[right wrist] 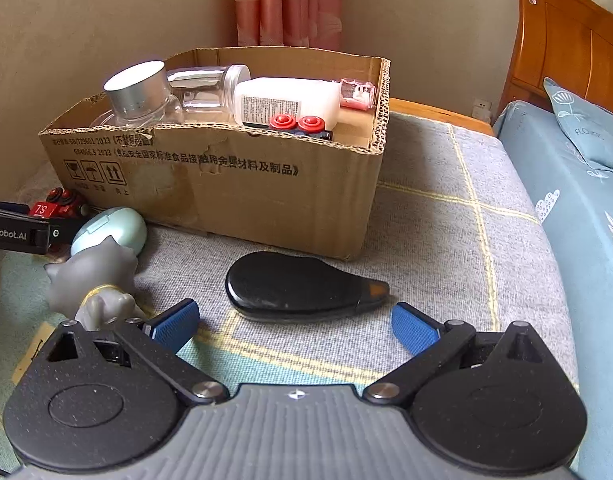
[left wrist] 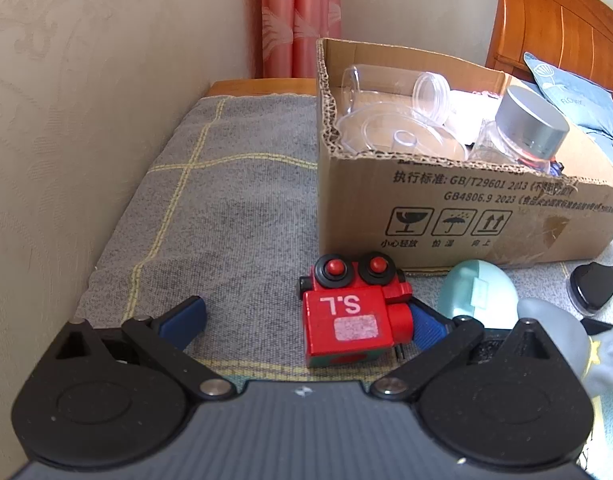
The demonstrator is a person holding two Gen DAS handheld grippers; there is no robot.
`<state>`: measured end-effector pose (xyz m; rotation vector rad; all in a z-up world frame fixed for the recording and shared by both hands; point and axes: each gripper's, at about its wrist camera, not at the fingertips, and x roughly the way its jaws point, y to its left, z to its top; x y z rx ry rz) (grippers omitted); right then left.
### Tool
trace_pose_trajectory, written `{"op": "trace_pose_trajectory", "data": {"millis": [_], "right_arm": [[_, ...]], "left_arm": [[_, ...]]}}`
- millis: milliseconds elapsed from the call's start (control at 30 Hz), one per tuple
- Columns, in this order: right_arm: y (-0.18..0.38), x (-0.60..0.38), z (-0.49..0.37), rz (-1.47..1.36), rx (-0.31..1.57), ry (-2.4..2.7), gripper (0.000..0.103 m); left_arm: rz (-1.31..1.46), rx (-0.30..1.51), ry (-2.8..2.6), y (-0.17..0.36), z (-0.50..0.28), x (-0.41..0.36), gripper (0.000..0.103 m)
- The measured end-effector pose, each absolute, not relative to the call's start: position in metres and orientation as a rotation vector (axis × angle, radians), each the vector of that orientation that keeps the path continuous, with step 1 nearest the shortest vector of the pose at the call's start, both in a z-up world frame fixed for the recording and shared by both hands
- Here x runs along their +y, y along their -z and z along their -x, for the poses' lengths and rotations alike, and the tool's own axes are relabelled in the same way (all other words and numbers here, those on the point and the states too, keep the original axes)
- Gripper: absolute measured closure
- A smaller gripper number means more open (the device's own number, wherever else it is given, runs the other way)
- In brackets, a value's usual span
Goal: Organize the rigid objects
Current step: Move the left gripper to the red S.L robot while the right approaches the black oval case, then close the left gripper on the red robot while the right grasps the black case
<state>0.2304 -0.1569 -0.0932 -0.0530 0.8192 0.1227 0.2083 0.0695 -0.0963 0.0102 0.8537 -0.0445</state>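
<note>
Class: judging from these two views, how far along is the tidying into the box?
Done: clear plastic jars and a white bottle lie in the cardboard box. In hand: nothing; the left gripper stands open around the red wooden toy. Left: black teardrop case, grey figurine, pale green egg-shaped case.

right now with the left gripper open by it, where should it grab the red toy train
Probably across the boxy red body of the red toy train, on its two flat side faces, coming in level from the near side. It lies tipped on the gray cloth, and the left gripper already has one pad against its right face. Avoid the round wheels; they would slip.
</note>
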Motion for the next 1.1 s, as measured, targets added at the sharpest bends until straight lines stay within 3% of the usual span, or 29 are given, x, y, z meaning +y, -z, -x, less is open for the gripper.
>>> {"op": "trace_pose_trajectory", "data": {"millis": [333, 767, 867, 967, 1100], "right_arm": [[0.095, -0.190, -0.223, 0.029, 0.805, -0.022, 0.000], [0.095, -0.171, -0.242, 0.051, 0.795, -0.089, 0.000], [0.095, -0.168, -0.240, 0.054, 0.786, -0.097, 0.001], [0.094, -0.170, -0.237, 0.053, 0.765, -0.090, 0.011], [0.095, -0.174, -0.231, 0.056, 0.756, -0.096, 0.011]], "left_arm": [[-0.020, 0.861, 0.059, 0.096, -0.207, 0.070, 0.001], [-0.045, 0.857, 0.128, 0.094, -0.205, 0.063, 0.009], [-0.055, 0.848, 0.150, 0.093, -0.206, 0.061, 0.021], [-0.059, 0.845, 0.139, 0.090, -0.206, 0.061, 0.031], [-0.067, 0.839, 0.145, 0.089, -0.203, 0.066, 0.041]]}}
